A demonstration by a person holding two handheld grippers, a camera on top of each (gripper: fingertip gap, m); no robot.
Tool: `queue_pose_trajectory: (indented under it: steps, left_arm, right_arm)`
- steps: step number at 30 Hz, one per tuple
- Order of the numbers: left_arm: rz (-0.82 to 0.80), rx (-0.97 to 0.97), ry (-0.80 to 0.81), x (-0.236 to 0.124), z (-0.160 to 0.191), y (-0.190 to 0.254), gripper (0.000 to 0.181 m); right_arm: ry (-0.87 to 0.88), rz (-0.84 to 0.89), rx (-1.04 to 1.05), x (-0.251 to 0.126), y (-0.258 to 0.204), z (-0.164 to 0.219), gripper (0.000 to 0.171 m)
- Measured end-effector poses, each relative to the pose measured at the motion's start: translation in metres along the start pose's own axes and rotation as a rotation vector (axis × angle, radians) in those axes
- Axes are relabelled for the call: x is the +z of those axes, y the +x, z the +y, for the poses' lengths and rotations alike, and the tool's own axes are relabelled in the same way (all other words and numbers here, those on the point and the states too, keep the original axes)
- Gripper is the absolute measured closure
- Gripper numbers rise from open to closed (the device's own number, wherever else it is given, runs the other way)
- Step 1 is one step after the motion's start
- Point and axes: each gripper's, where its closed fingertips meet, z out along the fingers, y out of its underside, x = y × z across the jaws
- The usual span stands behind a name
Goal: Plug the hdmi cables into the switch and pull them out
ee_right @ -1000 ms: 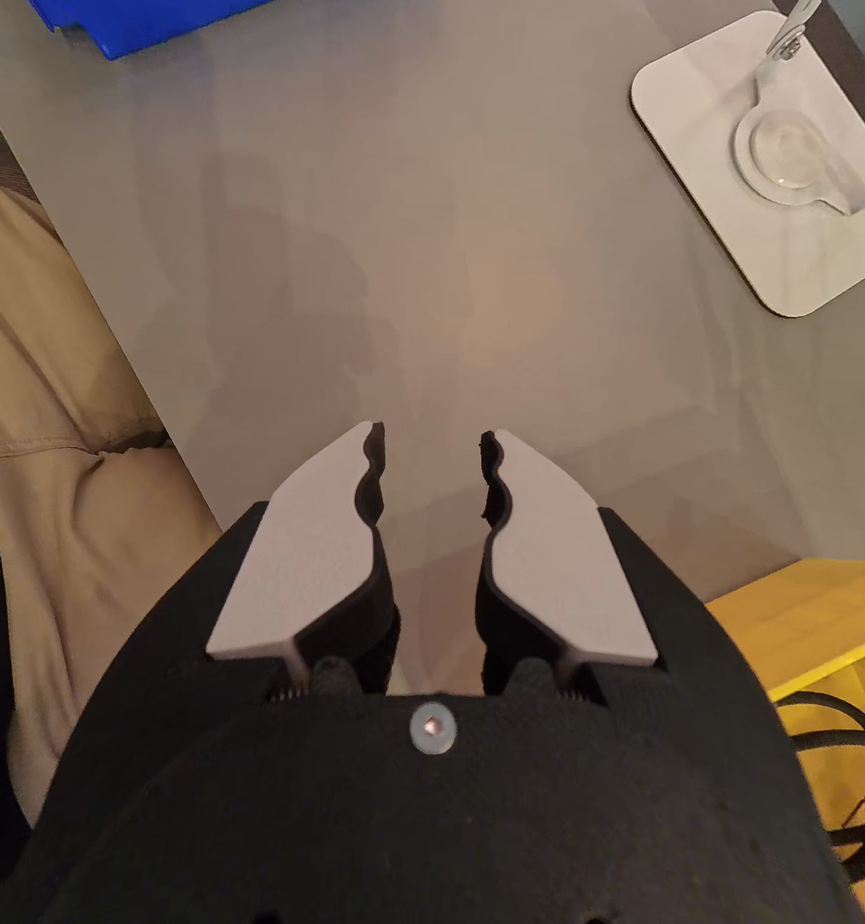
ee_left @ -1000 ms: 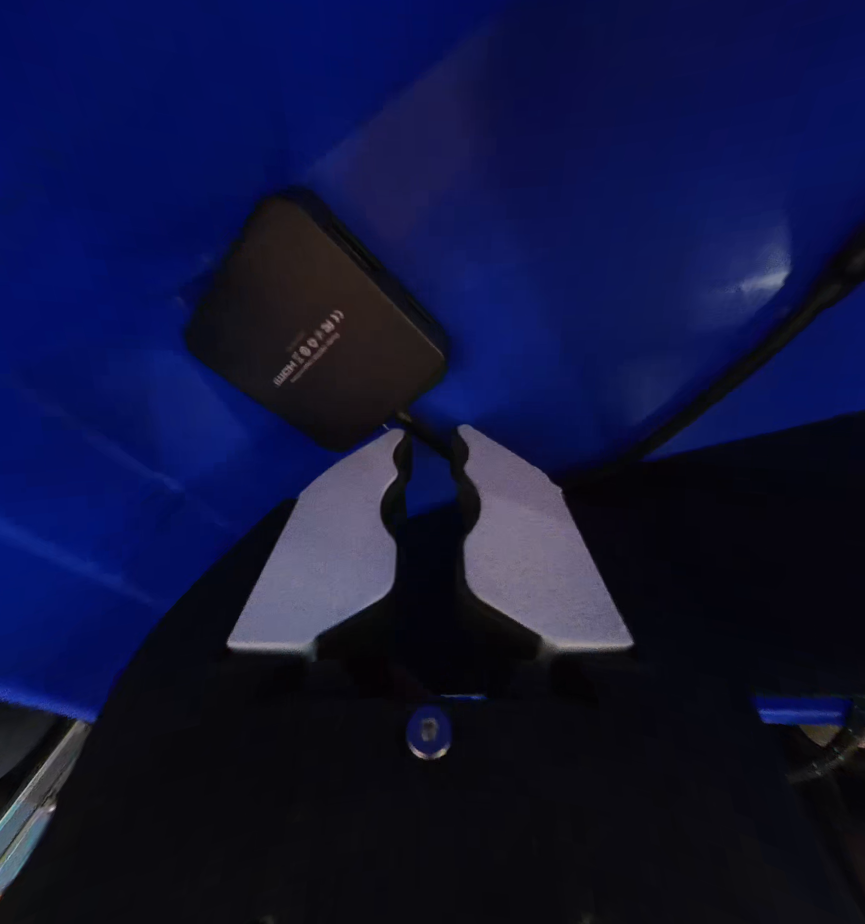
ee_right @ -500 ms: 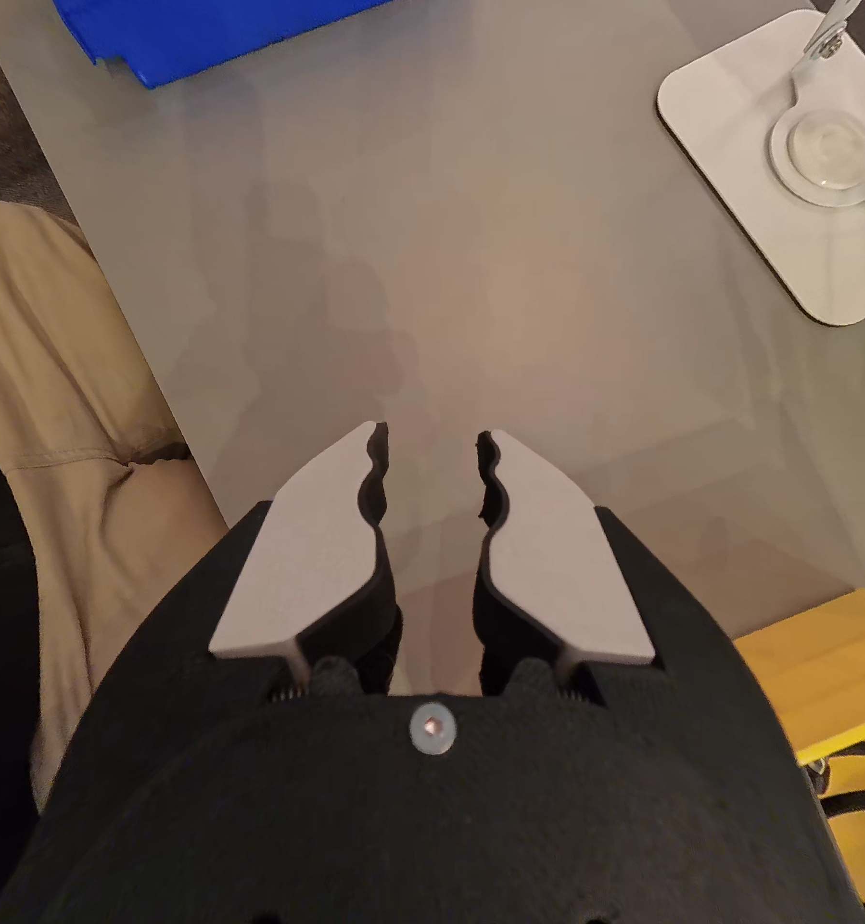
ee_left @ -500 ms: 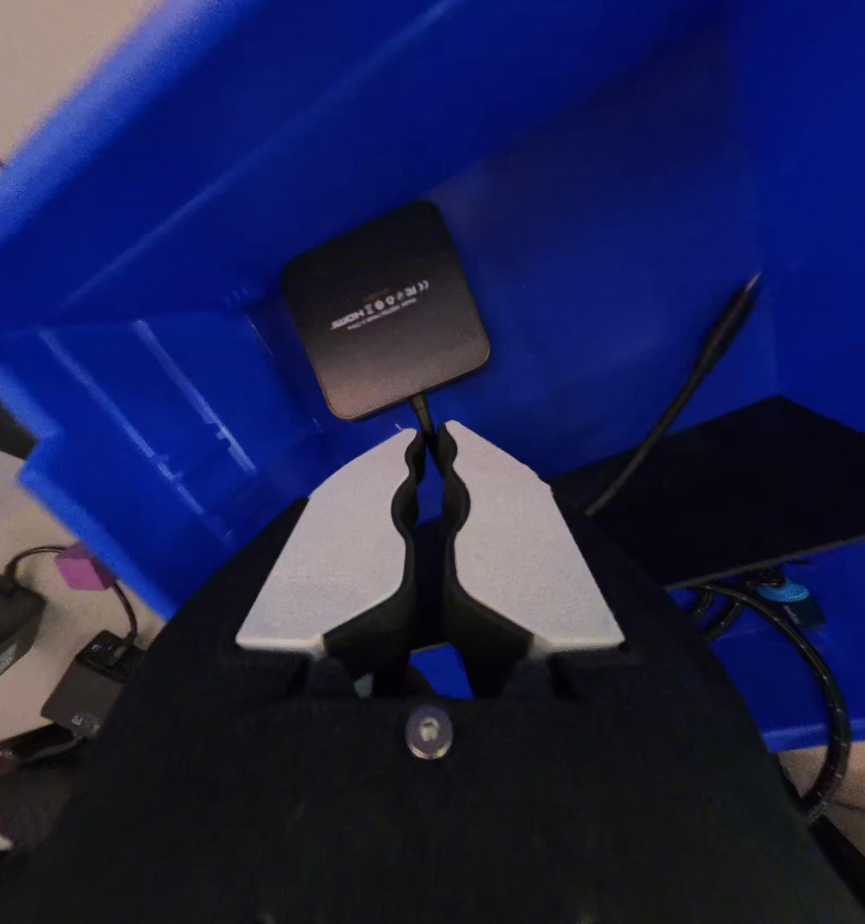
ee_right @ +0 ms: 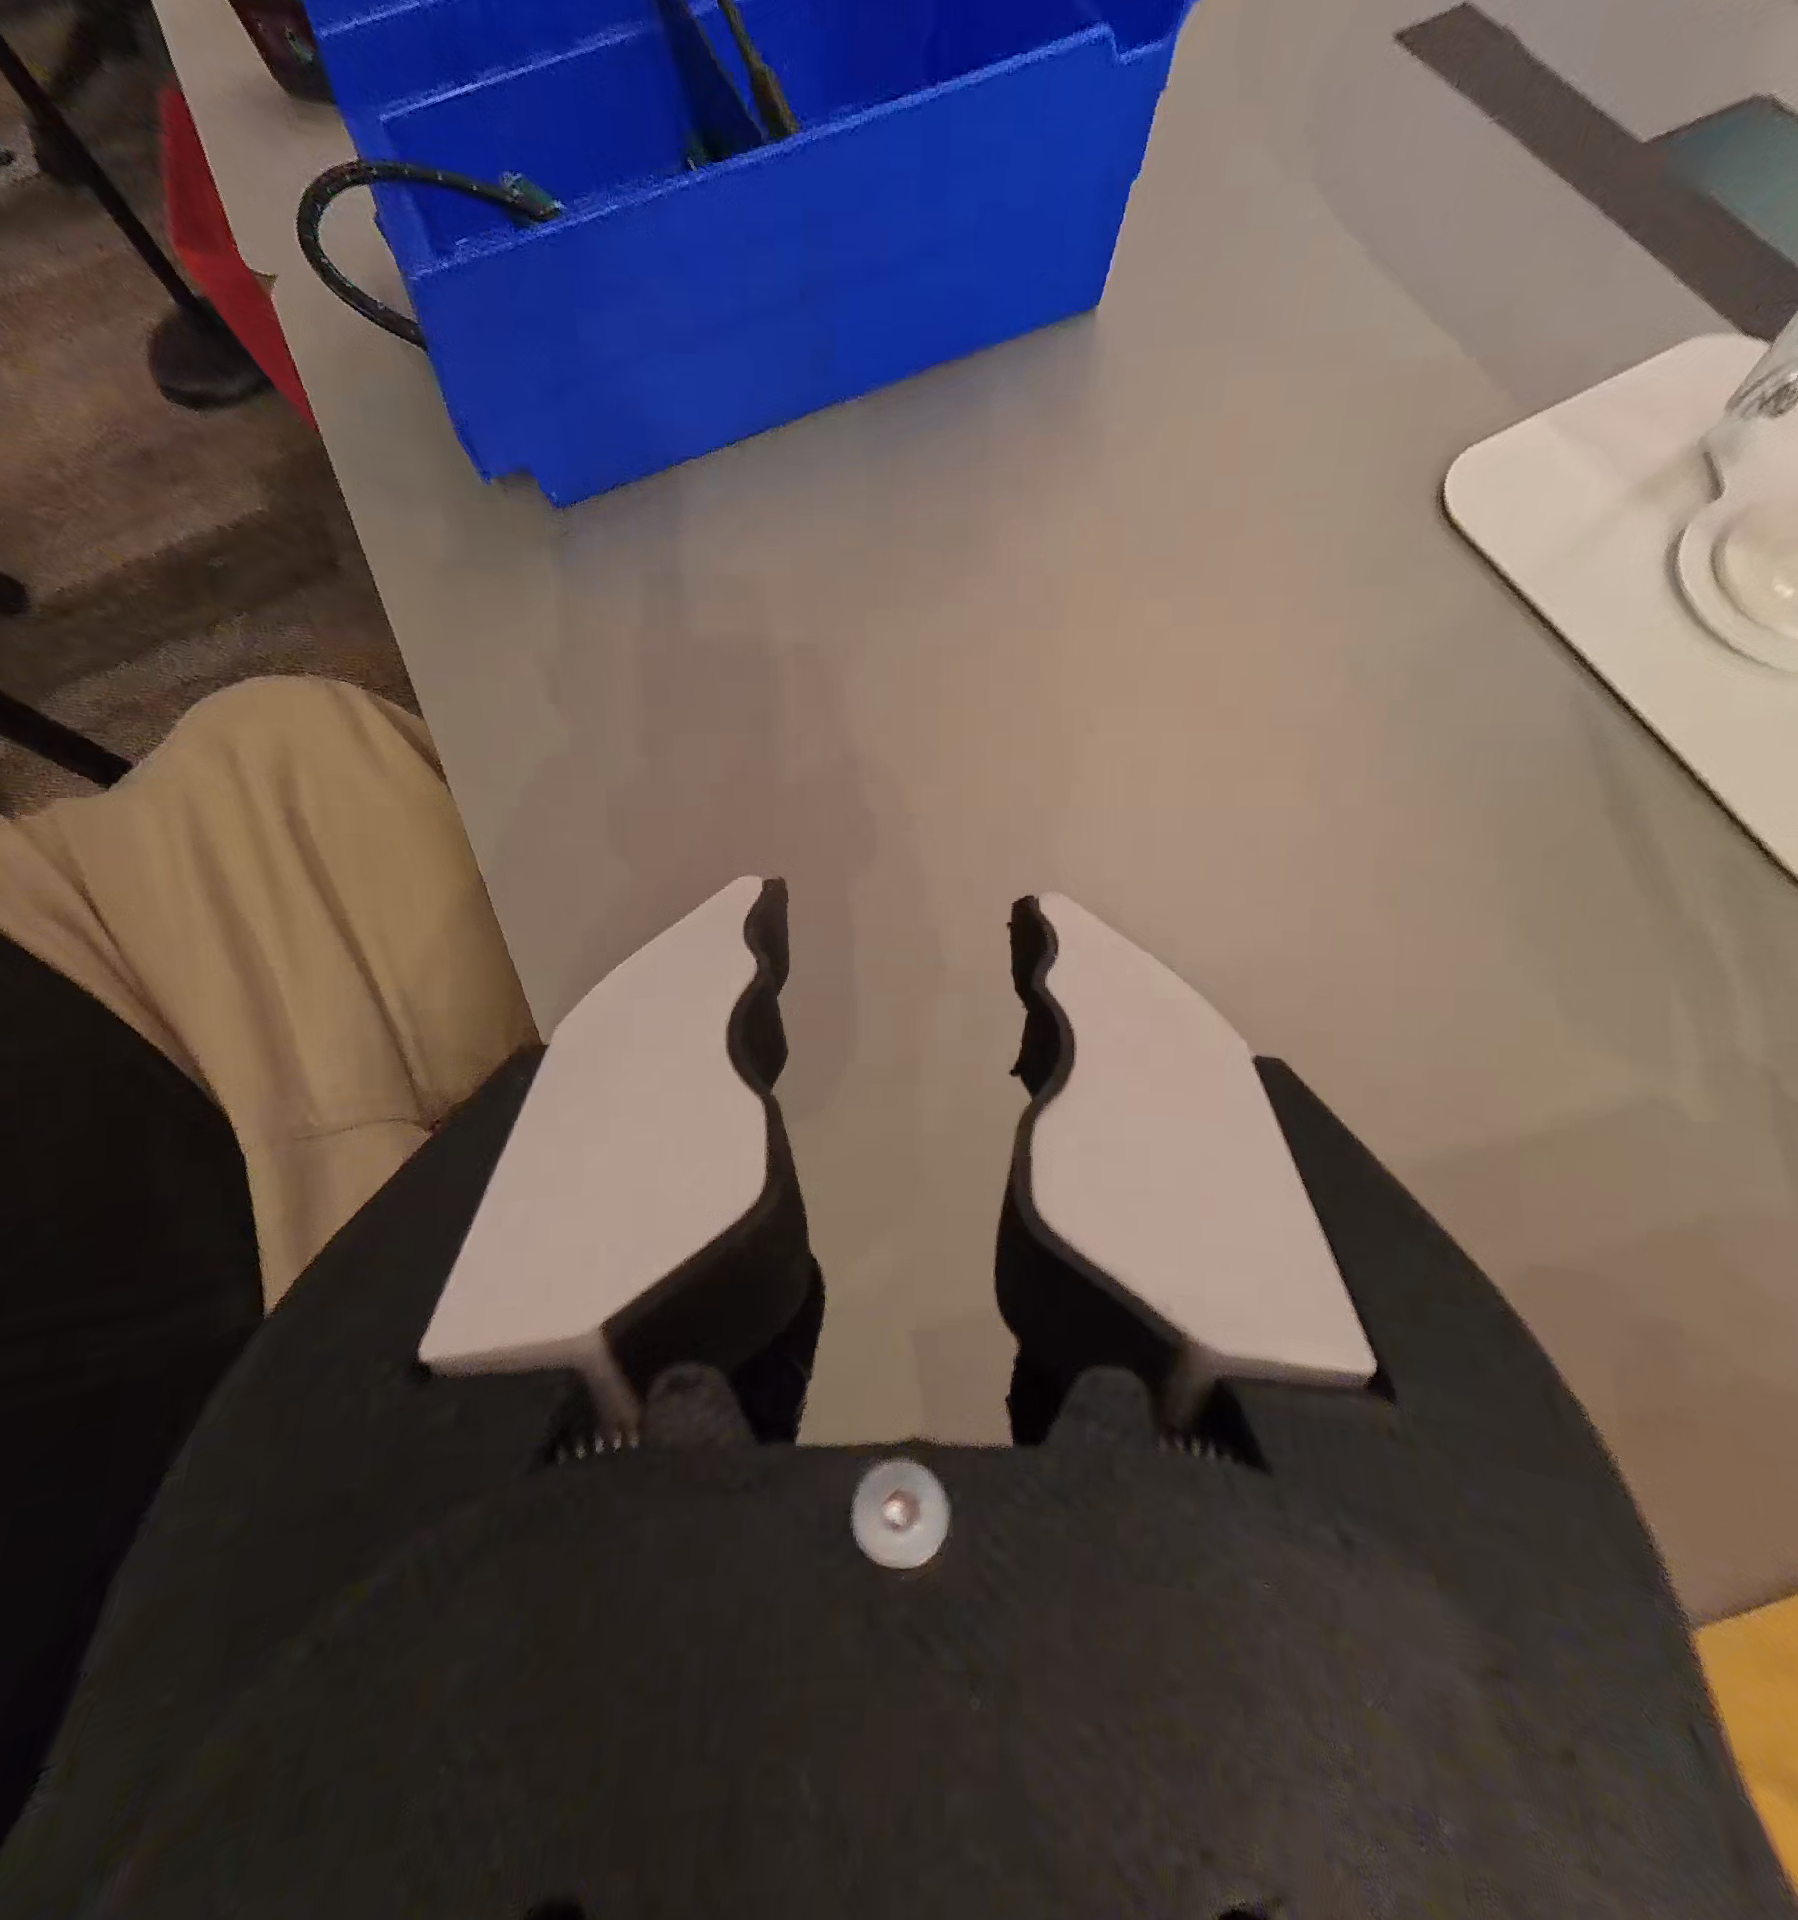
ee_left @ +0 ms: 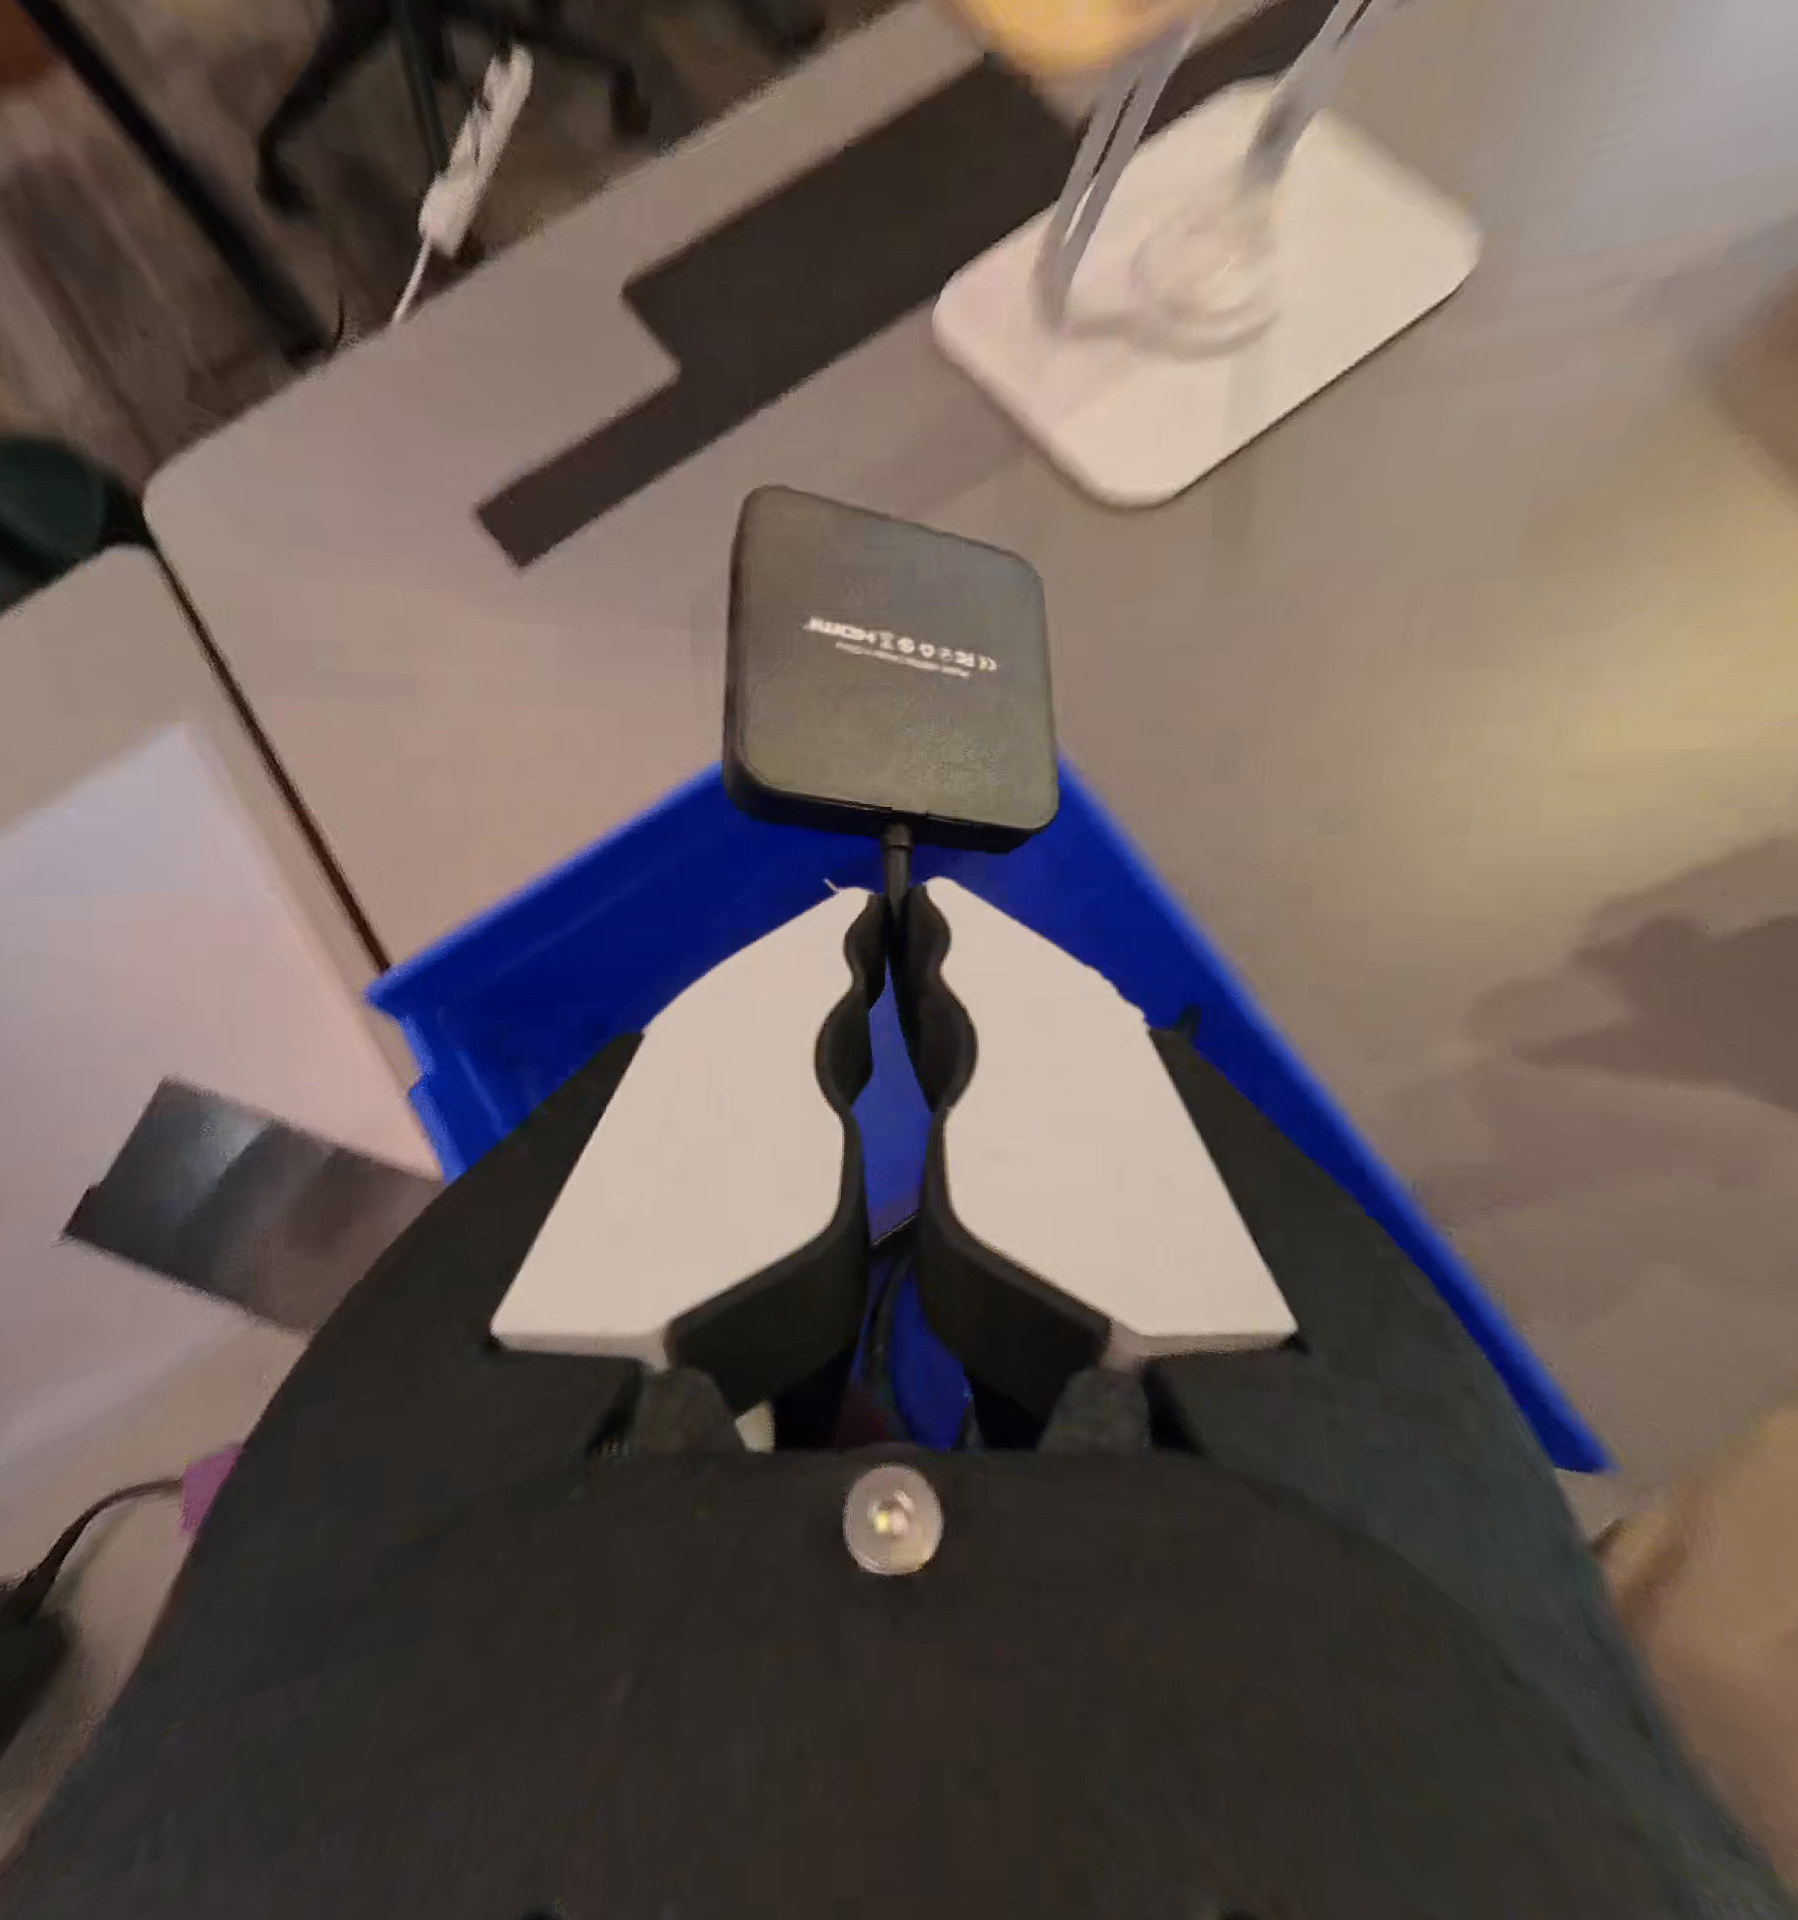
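Left gripper (ee_left: 893, 902) pinching thin lead (ee_left: 896, 847) of light, dangling switch (ee_left: 890, 670); better held by rigid body; right gripper (ee_right: 899, 914) open, empty.

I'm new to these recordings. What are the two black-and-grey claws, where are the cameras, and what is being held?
Each claw is a hand-held gripper, worked by a person, with a camera looking forward along its two fingers. In the left wrist view, the left gripper is shut on the thin cable of a black HDMI switch, which hangs in the air over a blue bin. In the right wrist view, the right gripper is open and empty above the grey table. The bin holds more cables; a white stand base sits at the right.
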Motion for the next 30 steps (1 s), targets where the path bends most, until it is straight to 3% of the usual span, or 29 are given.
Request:
queue_pose_trajectory:
  steps: [1,5,10,16,20,23,25,29,30]
  left_arm:
    - [0.016,0.002,0.048,-0.008,-0.012,0.008,0.178]
    - [0.159,0.018,0.182,-0.032,-0.047,0.052,0.177]
    - [0.297,0.128,0.211,-0.04,-0.068,0.115,0.177]
    - [0.546,0.266,0.141,-0.036,-0.068,0.209,0.178]
    - [0.672,0.395,0.075,-0.03,-0.056,0.255,0.178]
    - [0.698,0.518,-0.004,-0.023,-0.045,0.277,0.178]
    - [0.724,0.564,-0.049,-0.021,-0.042,0.286,0.178]
    - [0.807,0.586,-0.093,-0.02,-0.044,0.295,0.178]
    - [0.824,0.598,-0.095,-0.02,-0.044,0.295,0.178]
  right_arm:
    - [0.002,0.006,-0.016,0.002,-0.002,-0.004,0.13]
    - [0.127,-0.021,-0.04,0.008,-0.019,-0.035,0.123]
    - [0.34,-0.021,-0.063,0.001,-0.025,-0.073,0.112]
    - [0.516,0.055,-0.171,-0.011,-0.02,-0.087,0.104]
    - [0.638,-0.013,-0.184,-0.023,-0.031,-0.094,0.092]
    - [0.649,-0.022,-0.207,-0.026,-0.03,-0.09,0.081]
    - [0.568,0.033,-0.322,-0.019,-0.028,-0.08,0.071]
    - [0.381,0.226,-0.661,-0.005,-0.024,-0.056,0.069]
    - [0.354,0.285,-0.716,-0.005,-0.021,-0.055,0.076]
